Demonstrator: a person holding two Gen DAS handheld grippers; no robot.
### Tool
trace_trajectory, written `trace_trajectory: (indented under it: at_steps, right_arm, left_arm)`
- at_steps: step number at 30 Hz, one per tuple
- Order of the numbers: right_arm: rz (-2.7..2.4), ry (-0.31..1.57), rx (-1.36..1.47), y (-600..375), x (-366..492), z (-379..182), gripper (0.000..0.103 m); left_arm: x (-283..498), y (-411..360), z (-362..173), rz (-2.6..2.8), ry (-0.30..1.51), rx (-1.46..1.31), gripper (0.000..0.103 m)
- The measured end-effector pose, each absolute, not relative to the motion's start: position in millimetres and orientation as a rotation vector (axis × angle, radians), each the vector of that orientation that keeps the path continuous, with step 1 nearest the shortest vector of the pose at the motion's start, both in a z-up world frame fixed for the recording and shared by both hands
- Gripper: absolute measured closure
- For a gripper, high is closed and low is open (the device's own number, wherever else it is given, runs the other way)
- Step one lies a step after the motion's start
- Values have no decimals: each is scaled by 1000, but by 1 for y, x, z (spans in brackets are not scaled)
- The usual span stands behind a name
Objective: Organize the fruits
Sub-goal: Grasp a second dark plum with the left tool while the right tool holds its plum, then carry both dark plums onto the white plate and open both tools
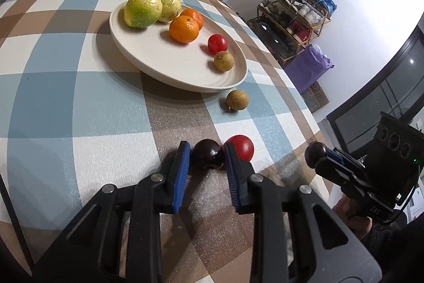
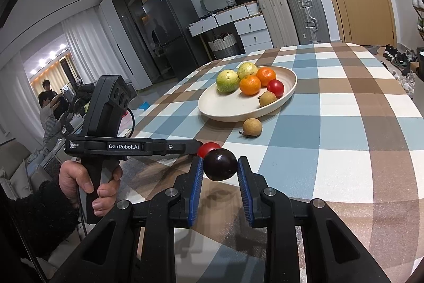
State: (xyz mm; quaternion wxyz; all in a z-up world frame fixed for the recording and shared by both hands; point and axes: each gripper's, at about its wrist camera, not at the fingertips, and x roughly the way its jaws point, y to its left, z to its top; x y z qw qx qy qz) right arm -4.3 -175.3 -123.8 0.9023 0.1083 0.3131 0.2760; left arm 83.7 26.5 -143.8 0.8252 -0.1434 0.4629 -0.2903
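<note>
Covering the tabletop (image 1: pixel 66 102) is a checked cloth of blue, brown and white squares. On it sits a wide cream plate (image 1: pixel 169 65) holding two green-yellow fruits (image 1: pixel 143 9), two oranges (image 1: pixel 184 29), a red tomato (image 1: pixel 217 43) and a small tan fruit (image 1: pixel 224 61). Just beside the plate's near rim, on the cloth, lies a second tan fruit (image 1: pixel 237 100). Nearer the tabletop's edge, the left claw (image 1: pixel 207 158) is pinching a dark plum (image 1: pixel 207 154) that rests on the cloth, both blue pads pressed against it. A second red tomato (image 1: pixel 242 147) lies just behind the claw's right finger, touching or nearly touching it. The right claw (image 2: pixel 220 168) is pinching another dark plum (image 2: pixel 220 164), lifted clear of the cloth, with its shadow below. A hand (image 2: pixel 84 182) in a dark fuzzy sleeve grips the left tool's handle.
</note>
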Motion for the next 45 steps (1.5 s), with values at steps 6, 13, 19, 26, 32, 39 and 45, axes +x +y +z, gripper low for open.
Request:
trace_trajectory:
  at_steps: [6,13,19,26,32,39,45]
  right_arm:
    - [565,644,225,-175,-7,-121,76]
    - [563,640,228,-175,-10,-119,76]
    - [563,629,225,-175,-10,-114,76]
    - [578,630,227,-171,5,-111,76]
    - [599,610,211,-165,27,-100,76]
    - [623,593,177,-154,64,-87,76]
    - [635,613,150,-144,101,-88,76]
  left_arm:
    - [83,25,-145,-609,986,-329,81]
    - [79,24,-143,-577,981,-328,82]
    - [75,35,-138,-539,960,-347,82]
    - [74,54,-118,-519,906,-360,82]
    - [85,56,-96,-534,866,-355,82]
    - [114,49,-74,-542,830,-339,82]
    - [145,36,-68,-525,825,-295,82]
